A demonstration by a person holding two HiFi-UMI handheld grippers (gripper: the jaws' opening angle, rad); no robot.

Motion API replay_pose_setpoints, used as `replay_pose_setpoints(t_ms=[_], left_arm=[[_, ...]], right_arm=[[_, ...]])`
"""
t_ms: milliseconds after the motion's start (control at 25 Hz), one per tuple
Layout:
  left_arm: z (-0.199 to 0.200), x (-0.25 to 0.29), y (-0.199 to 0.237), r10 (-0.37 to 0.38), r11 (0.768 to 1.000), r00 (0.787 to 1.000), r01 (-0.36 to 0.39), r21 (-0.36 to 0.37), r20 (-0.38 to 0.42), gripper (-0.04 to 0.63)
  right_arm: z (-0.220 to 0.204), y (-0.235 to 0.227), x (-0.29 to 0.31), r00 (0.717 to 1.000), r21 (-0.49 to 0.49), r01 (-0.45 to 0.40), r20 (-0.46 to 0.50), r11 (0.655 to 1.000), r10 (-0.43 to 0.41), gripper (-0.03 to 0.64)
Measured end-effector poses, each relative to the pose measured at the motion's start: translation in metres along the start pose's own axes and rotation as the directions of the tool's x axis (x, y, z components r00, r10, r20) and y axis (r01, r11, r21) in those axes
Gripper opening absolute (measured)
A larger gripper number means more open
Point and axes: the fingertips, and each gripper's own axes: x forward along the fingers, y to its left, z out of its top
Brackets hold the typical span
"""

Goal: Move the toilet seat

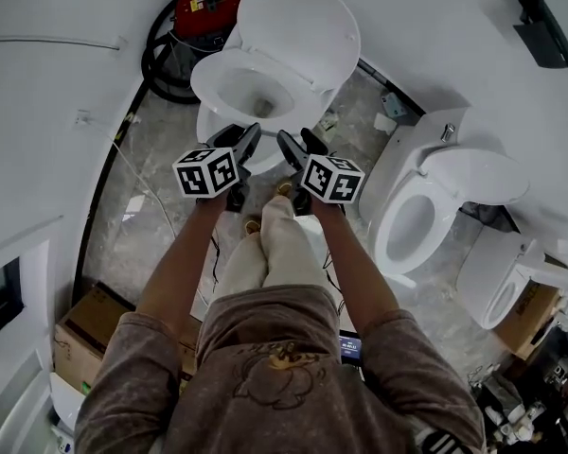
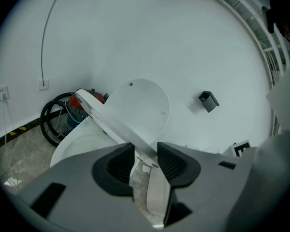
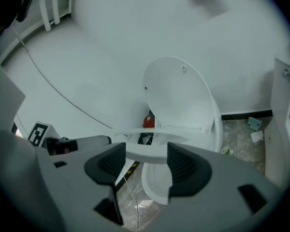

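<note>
A white toilet stands ahead with its lid (image 1: 298, 26) upright against the wall. The toilet seat (image 1: 229, 74) is tilted up off the bowl (image 2: 79, 146). In the left gripper view the seat (image 2: 111, 122) runs edge-on down into my left gripper (image 2: 145, 161), whose pads press on its front rim. My left gripper (image 1: 244, 142) and right gripper (image 1: 298, 145) sit side by side at the seat's front. In the right gripper view the seat's front rim (image 3: 150, 152) lies crosswise over the gap of my right gripper (image 3: 146, 161); its pads stand apart beside the rim.
A red canister with a black hose (image 1: 204, 12) sits behind the toilet on the left. A second toilet (image 1: 426, 216) and a third (image 1: 497, 287) stand to the right. Cardboard boxes (image 1: 90, 334) lie at the lower left. A black holder (image 1: 546, 28) hangs on the wall.
</note>
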Motion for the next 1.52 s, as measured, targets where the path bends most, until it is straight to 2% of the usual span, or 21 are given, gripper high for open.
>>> replay_pose_setpoints(t_ms=[360, 800, 1160, 1520], left_arm=[[0.02, 0.011, -0.014, 0.024, 1.0, 1.0, -0.025, -0.008, -0.018, 0.15], [0.062, 0.042, -0.041, -0.026, 1.0, 0.999, 0.025, 0.013, 0.03, 0.153], [0.092, 0.068, -0.055, -0.061, 0.998, 0.998, 0.061, 0.014, 0.017, 0.152], [0.113, 0.096, -0.068, -0.097, 0.995, 0.994, 0.098, 0.034, -0.044, 0.153]], right_arm=[[0.025, -0.011, -0.01, 1.0, 0.051, 0.001, 0.007, 0.999, -0.001, 0.259], [0.072, -0.023, -0.01, 1.0, 0.021, -0.007, 0.003, 1.0, 0.007, 0.259], [0.104, -0.029, -0.017, 0.998, 0.048, 0.046, 0.046, 0.998, -0.048, 0.259], [0.127, -0.028, -0.015, 0.987, 0.059, 0.111, 0.11, 0.992, -0.117, 0.247]])
